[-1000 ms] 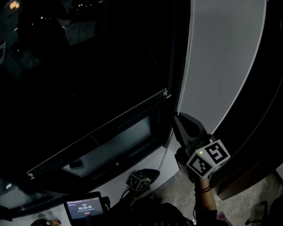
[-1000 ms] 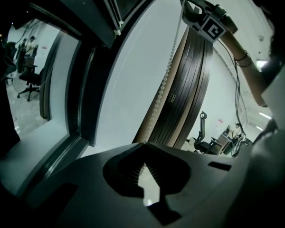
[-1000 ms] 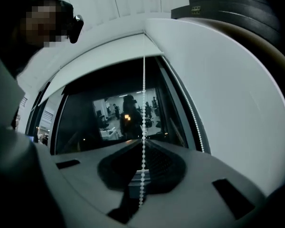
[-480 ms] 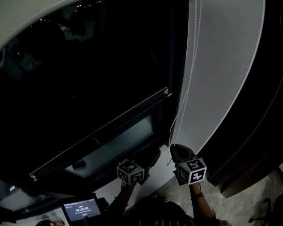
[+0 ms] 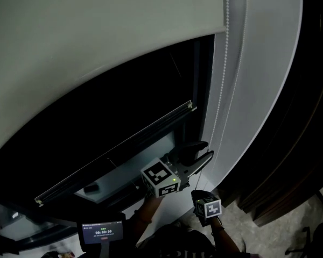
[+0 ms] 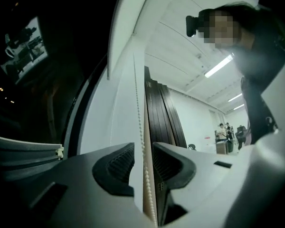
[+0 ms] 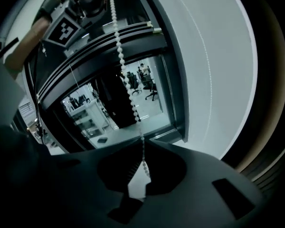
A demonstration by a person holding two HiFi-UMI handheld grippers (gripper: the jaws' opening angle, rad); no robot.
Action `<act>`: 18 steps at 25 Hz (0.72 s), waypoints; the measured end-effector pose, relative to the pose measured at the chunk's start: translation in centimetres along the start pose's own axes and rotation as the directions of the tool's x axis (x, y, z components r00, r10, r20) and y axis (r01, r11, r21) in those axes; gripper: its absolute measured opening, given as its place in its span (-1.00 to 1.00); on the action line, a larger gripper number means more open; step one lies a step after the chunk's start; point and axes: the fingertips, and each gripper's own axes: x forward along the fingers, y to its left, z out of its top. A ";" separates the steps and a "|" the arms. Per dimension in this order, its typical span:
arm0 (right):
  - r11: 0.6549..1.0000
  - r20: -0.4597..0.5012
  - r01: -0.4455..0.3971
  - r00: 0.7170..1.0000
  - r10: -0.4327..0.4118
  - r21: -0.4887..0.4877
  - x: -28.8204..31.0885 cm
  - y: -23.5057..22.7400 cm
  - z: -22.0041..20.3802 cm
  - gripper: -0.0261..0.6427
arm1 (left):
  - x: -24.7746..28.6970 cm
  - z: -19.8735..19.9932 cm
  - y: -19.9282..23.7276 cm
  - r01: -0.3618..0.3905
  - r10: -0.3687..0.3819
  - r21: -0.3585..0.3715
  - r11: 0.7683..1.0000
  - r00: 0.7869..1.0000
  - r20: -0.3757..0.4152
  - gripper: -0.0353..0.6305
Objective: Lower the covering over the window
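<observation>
A pale roller blind (image 5: 97,52) hangs over the upper left part of the dark window (image 5: 129,117). Its white bead chain (image 5: 222,90) drops along the window's right side. My left gripper (image 5: 202,153) is up at the chain, open, and the bead chain (image 6: 138,108) runs through the gap between its ribbed pads (image 6: 118,165) without being pinched. Below it my right gripper (image 5: 198,193) is shut on the bead chain (image 7: 121,56), which enters between its closed tips (image 7: 143,151). In the right gripper view the left gripper's marker cube (image 7: 61,30) shows at the upper left.
A white wall panel (image 5: 264,63) stands right of the chain, with dark folded curtains (image 5: 296,144) beyond it. A metal window bar (image 5: 124,141) crosses the glass. A small timer screen (image 5: 99,233) sits at the bottom. People stand far off (image 6: 223,132).
The blind has come down from the top over much of the window. My right gripper sank with the chain, and my left gripper rose past it up to the chain.
</observation>
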 end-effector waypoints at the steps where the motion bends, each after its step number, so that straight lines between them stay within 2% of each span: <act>1: 1.000 0.006 -0.008 1.000 0.007 0.015 0.0 0.1 0.1 -0.86 | 0.3 0.1 -0.3 0.011 -0.011 0.009 1.000 1.000 -0.003 -0.59; 4: 1.000 0.002 -0.018 1.000 0.018 0.018 0.1 0.2 0.0 -0.86 | 0.6 -0.3 -0.5 0.021 -0.020 0.024 0.999 1.000 -0.012 -0.63; 6: 1.000 0.000 -0.014 1.000 0.014 0.025 -0.1 0.0 0.0 -0.86 | 0.7 -1.2 -0.4 0.017 -0.015 0.047 0.999 0.999 -0.028 -0.81; 7: 1.000 0.002 -0.012 1.000 0.012 0.029 -0.1 -0.2 0.0 -0.86 | 0.8 -1.3 -0.3 0.013 -0.011 0.050 0.999 0.999 -0.032 -0.81; 11: 0.999 0.012 -0.024 1.000 0.024 0.043 0.2 -0.5 -0.3 -0.86 | 0.7 -1.2 0.1 0.002 -0.002 0.011 1.000 1.000 -0.024 -0.85; 16: 0.998 0.021 -0.027 0.999 0.026 0.053 -0.1 -0.4 0.0 -0.86 | 0.0 -1.3 1.5 -0.103 0.101 0.061 0.993 0.994 0.035 -0.88; 18: 0.999 0.039 -0.017 0.999 0.016 0.028 -0.6 -0.3 0.8 -0.86 | -0.4 -1.2 2.4 -0.146 0.143 0.054 0.988 0.988 0.063 -0.88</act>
